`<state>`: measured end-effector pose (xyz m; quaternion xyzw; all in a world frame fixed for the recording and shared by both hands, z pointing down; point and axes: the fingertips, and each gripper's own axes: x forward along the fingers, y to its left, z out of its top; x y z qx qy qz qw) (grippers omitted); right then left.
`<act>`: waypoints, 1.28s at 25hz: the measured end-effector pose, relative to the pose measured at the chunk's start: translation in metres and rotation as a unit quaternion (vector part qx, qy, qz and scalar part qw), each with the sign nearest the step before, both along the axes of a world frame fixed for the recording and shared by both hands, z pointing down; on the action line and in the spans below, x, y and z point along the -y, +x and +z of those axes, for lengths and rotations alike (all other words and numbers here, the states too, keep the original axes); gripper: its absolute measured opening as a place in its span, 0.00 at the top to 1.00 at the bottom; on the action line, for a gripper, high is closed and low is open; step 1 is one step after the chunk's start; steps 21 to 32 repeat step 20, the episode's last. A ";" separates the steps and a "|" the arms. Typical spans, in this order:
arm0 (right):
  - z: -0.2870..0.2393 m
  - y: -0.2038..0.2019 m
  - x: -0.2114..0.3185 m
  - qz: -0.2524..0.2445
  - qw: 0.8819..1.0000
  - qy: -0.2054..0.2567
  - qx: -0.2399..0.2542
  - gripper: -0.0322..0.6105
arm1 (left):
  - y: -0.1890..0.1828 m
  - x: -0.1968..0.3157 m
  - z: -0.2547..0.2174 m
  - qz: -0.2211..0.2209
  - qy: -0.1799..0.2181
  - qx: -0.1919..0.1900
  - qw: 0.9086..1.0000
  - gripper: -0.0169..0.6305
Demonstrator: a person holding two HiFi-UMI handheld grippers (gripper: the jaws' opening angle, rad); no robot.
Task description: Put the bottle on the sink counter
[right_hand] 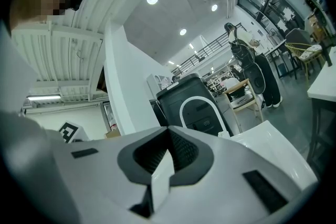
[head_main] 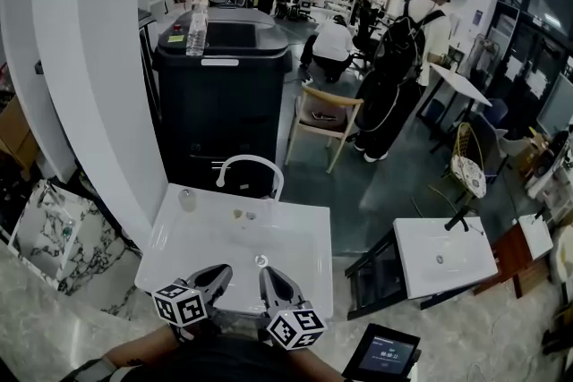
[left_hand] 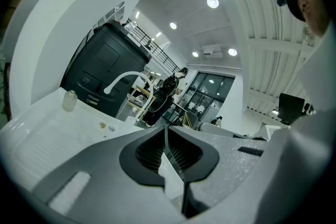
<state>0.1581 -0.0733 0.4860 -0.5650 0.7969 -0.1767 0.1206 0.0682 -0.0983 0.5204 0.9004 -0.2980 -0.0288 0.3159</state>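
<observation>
Head view: left claw (head_main: 218, 275) and right claw (head_main: 271, 277) sit shut, empty, at six o'clock, seemingly because the bottle (head_main: 196, 29) stands at eleven.

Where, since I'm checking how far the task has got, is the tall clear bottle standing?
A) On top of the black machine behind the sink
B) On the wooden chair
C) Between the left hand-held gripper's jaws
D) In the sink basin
A: the head view shows the tall clear bottle upright on the top of the black machine, beyond the white sink.
</observation>
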 end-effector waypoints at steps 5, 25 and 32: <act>0.002 -0.002 0.002 -0.001 1.000 -0.001 0.000 0.96 | -0.002 0.002 0.003 -0.001 -0.003 0.001 1.000 0.94; 0.003 -0.005 0.004 -0.002 1.000 -0.006 0.004 0.96 | -0.005 0.003 0.006 -0.002 -0.018 -0.001 1.000 0.94; 0.003 -0.005 0.004 -0.002 1.000 -0.006 0.004 0.96 | -0.005 0.003 0.006 -0.002 -0.018 -0.001 1.000 0.94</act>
